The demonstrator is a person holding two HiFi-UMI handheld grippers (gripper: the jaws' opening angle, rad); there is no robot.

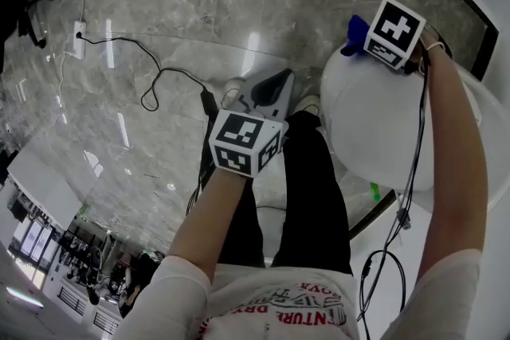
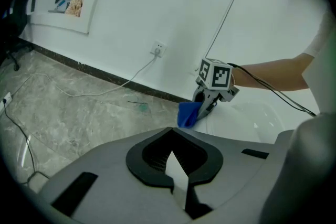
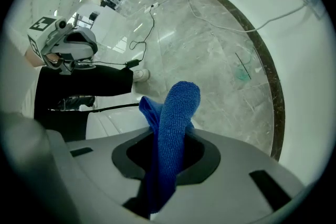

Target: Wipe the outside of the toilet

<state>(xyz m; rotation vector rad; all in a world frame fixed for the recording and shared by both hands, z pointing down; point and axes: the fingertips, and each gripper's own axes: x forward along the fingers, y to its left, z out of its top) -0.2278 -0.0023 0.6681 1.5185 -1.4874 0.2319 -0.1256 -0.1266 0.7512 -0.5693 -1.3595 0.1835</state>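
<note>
Two grippers: right gripper [image 3: 167,165] clamps a blue cloth [image 3: 177,118] against the white toilet [image 1: 374,123]; left gripper [image 2: 173,165] hangs closed, empty

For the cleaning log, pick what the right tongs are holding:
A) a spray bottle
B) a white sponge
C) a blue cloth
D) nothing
C: in the right gripper view the right tongs are shut on a blue cloth that sticks up between the jaws, and the left gripper view shows the same cloth at the white toilet.
</note>
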